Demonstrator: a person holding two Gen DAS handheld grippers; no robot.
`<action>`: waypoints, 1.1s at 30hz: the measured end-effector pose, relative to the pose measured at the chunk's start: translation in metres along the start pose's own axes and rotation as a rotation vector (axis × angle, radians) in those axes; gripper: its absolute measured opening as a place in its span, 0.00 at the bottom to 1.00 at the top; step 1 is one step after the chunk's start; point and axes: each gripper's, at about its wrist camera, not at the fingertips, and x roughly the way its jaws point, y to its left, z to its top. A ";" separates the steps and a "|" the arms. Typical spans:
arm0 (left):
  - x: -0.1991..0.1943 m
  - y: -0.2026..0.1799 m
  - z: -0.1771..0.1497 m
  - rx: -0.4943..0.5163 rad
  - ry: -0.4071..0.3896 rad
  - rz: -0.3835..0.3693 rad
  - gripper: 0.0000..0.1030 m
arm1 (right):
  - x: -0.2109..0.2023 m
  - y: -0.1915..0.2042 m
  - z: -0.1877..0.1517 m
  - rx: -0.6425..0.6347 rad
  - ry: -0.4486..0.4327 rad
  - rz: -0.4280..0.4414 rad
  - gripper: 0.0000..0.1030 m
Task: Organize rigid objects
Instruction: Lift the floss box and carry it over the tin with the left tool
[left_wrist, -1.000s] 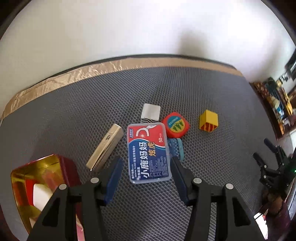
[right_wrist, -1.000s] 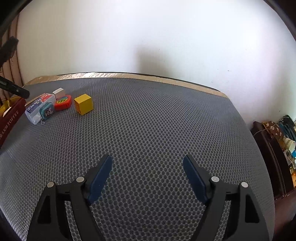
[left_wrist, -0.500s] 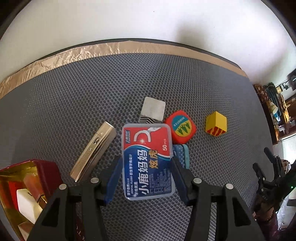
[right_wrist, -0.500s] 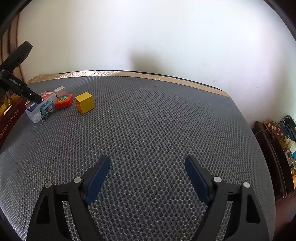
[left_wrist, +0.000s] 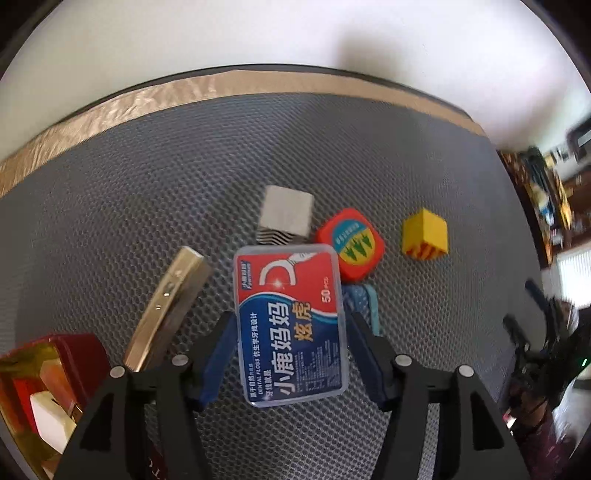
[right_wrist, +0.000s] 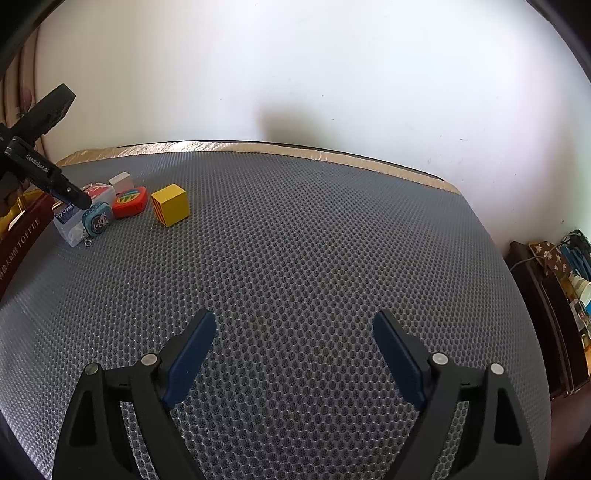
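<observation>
Left hand-held gripper (left_wrist: 291, 354) points steeply down over the dental floss box (left_wrist: 290, 326), with its jaws opening and the box lying between them. The blue pads (left_wrist: 221, 356) stand just off the box's long sides; no pressing contact is evident. The box lies flat on the grey mesh surface (left_wrist: 147, 184), its long axis running straight ahead from the gripper, parallel to the fingers, so the jaws span its short width.

Crowding is noted. A gold bar-shaped object (left_wrist: 166, 310) lies just outside the left finger. A blue tape measure (left_wrist: 364, 306) sits against the box's right side, close to the right finger. A red rounded case (left_wrist: 351, 247) and a white block (left_wrist: 286, 219) sit at the box's far end. A yellow cube (left_wrist: 424, 232) stands apart, further right. An open red tin (left_wrist: 51, 376) lies to the near left.

Right hand-held gripper (right_wrist: 295, 350) hangs over bare mesh, jaws opening wide with nothing between them, well apart from the cluster. The left hand is judged far nearer to the box.
</observation>
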 end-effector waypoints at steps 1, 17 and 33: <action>0.002 -0.004 0.000 0.020 -0.003 0.021 0.62 | 0.000 0.000 0.000 0.000 0.001 0.000 0.84; 0.000 -0.020 -0.034 -0.001 -0.146 0.119 0.61 | 0.007 0.002 0.002 -0.006 0.023 -0.007 0.86; -0.122 0.031 -0.112 -0.136 -0.257 0.159 0.61 | 0.018 0.010 0.005 -0.034 0.054 -0.039 0.86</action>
